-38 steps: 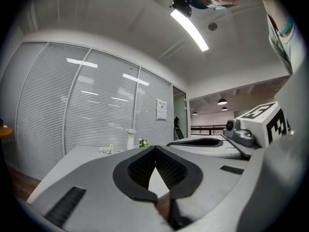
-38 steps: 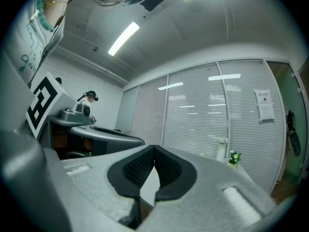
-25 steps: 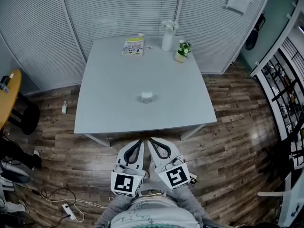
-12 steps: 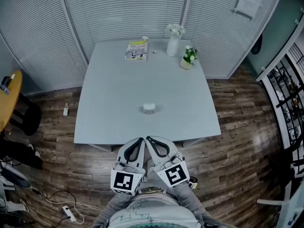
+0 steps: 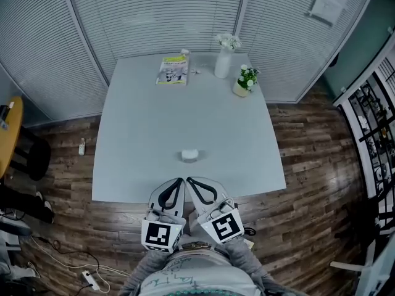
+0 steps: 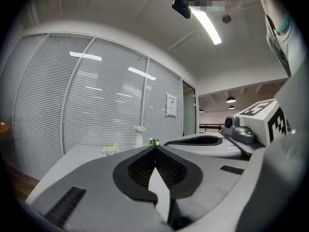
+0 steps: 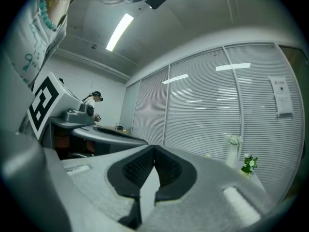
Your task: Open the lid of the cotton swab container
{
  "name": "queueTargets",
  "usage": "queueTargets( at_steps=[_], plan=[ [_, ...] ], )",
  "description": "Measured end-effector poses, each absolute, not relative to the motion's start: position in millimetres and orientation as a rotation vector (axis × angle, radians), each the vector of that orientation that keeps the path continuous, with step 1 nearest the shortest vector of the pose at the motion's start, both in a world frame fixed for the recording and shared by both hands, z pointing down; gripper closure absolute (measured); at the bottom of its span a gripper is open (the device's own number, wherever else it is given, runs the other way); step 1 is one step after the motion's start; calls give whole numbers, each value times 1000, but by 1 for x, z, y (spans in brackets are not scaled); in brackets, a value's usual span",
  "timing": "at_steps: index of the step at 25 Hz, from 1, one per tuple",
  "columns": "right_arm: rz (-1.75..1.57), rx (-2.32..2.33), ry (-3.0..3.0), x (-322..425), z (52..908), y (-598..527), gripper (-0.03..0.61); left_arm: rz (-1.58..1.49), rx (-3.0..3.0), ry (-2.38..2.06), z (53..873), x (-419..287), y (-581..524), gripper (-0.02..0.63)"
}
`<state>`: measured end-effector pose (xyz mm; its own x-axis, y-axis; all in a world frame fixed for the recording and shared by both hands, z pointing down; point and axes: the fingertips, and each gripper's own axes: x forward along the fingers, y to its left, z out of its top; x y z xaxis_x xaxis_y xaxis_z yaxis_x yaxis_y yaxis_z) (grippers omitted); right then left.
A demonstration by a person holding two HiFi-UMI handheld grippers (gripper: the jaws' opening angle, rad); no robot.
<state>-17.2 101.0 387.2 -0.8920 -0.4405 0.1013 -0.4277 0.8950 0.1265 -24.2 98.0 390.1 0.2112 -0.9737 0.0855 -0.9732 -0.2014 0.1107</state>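
A small white cotton swab container [image 5: 190, 155] stands on the grey table [image 5: 136, 134], near its front edge, lid down. My left gripper [image 5: 181, 180] and right gripper [image 5: 189, 180] are held side by side just in front of the table, tips almost touching, a short way short of the container. Both are shut with nothing between the jaws. In the left gripper view the left gripper [image 6: 155, 149] points level across the table, with the right gripper's body beside it. In the right gripper view the right gripper [image 7: 154, 148] is likewise shut; the container is hidden behind the jaws in both.
At the table's far edge lie a yellow-green booklet [image 5: 172, 70], a white vase with flowers [image 5: 223, 61] and a small potted plant [image 5: 244, 82]. White blinds close off the room behind. Wooden floor surrounds the table; a round wooden table edge [image 5: 7, 128] is at the left.
The view has shifted forward: the table and container now lie lower in the head view and closer to the grippers. Both grippers stay shut and side by side.
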Motion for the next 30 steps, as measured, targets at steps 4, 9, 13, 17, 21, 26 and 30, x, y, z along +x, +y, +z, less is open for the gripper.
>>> queueTargets(
  at_steps=[4,9,13,17,21,26,30],
  plan=[
    [-140,673,-2948,-18,385,72,577,8,2343,-1888,392,-24,68,615],
    [-146,658,-2951,-17,387,37,577,3,2346,-1898,390,-23,35,615],
    [-156,633,-2961,-18,387,7,577,7,2327,-1934,388,-29,9,615],
    [-178,578,-2966,-18,389,-7,577,-5,2304,-1971,391,-33,-4,615],
    [-217,545,-2954,-18,400,-18,577,4,2310,-1980,393,-34,-14,615],
    [-221,553,-2941,-17,413,-27,577,71,2344,-1952,402,-38,-24,615],
    [-183,619,-2919,-19,413,-38,577,63,2385,-1886,402,-38,-36,615]
  ],
)
